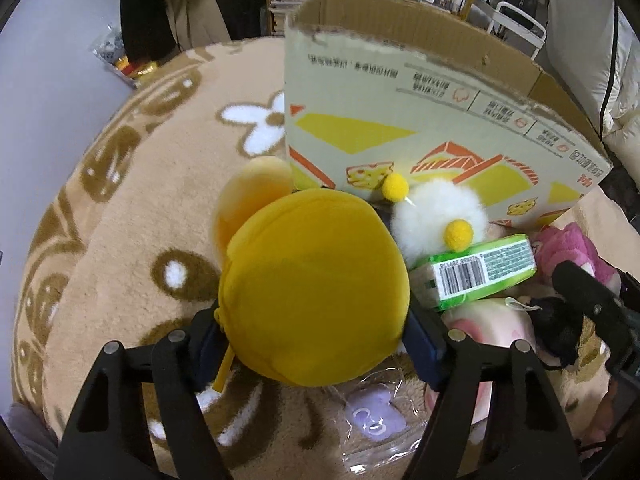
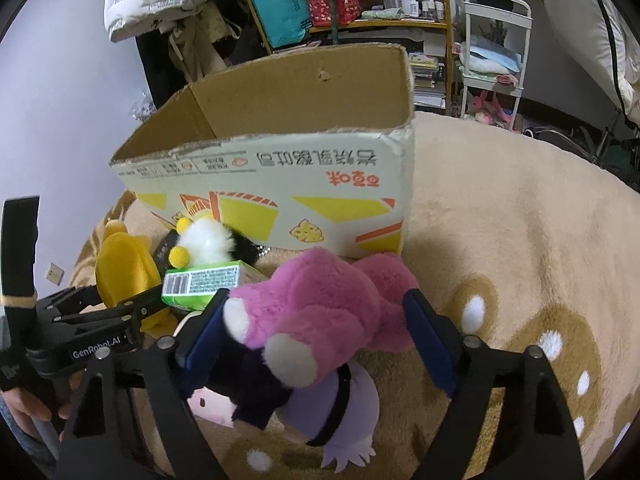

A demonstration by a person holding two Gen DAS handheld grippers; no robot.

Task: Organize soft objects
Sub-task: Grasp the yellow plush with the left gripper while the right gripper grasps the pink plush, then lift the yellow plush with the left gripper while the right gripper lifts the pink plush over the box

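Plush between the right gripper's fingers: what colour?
Pink plush with whitish paws; right wrist view.

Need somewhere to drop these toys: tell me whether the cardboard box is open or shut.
Open. The cardboard box has no flaps over its top, and its bare brown inner walls show in the right wrist view.

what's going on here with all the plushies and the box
A person is sorting soft toys on a beige blanket with a handheld gripper in each hand. The left gripper has its pads against the sides of a round yellow plush. The right gripper straddles a pink plush; whether both pads press it is unclear. An open cardboard box stands just behind the pile, which also holds a green packet and a white fluffy toy.
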